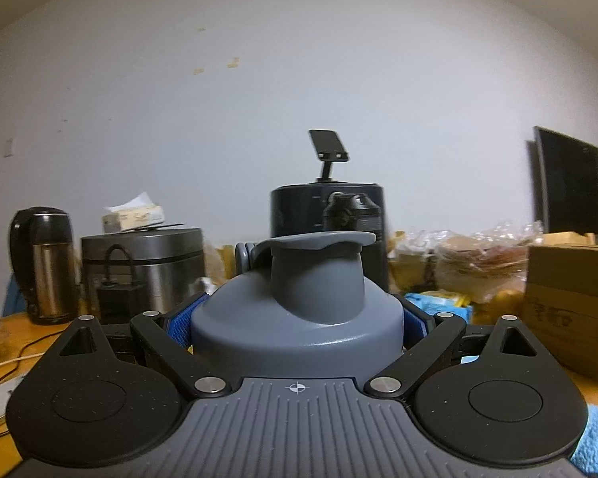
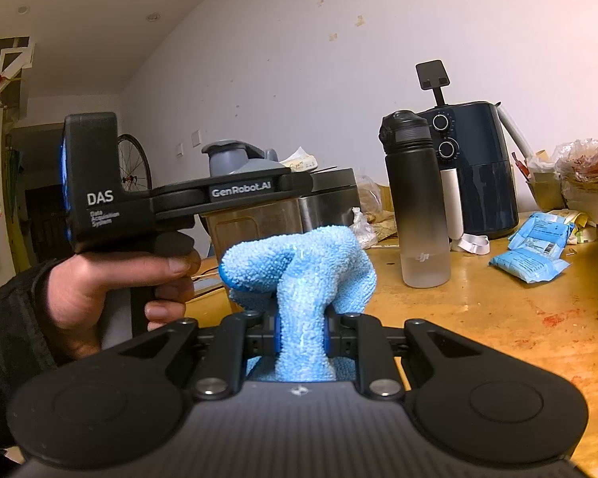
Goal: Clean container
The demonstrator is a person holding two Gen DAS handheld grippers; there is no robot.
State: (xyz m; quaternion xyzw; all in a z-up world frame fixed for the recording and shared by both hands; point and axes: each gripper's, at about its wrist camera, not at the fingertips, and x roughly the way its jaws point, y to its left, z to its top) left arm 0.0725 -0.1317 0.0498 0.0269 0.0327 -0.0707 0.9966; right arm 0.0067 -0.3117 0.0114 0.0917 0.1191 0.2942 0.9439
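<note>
My left gripper (image 1: 297, 318) is shut on the container (image 1: 299, 310), its blue pads (image 1: 181, 320) pressed against both sides just under the grey lid with a flip spout. In the right wrist view the same container (image 2: 255, 223) shows a translucent body under that lid, held level above the table by a person's hand (image 2: 99, 279) on the left gripper (image 2: 275, 185). My right gripper (image 2: 302, 330) is shut on a light blue microfibre cloth (image 2: 299, 271), which bunches up in front of the fingers just short of the container's body. A corner of the cloth (image 1: 590, 446) shows in the left wrist view.
On the wooden table (image 2: 498, 318) stand a black bottle (image 2: 416, 199), a dark blue air fryer (image 2: 474, 167) and blue packets (image 2: 530, 263). A rice cooker (image 1: 147, 263), a kettle (image 1: 44, 263), a cardboard box (image 1: 574, 298) and a monitor (image 1: 574, 187) line the back.
</note>
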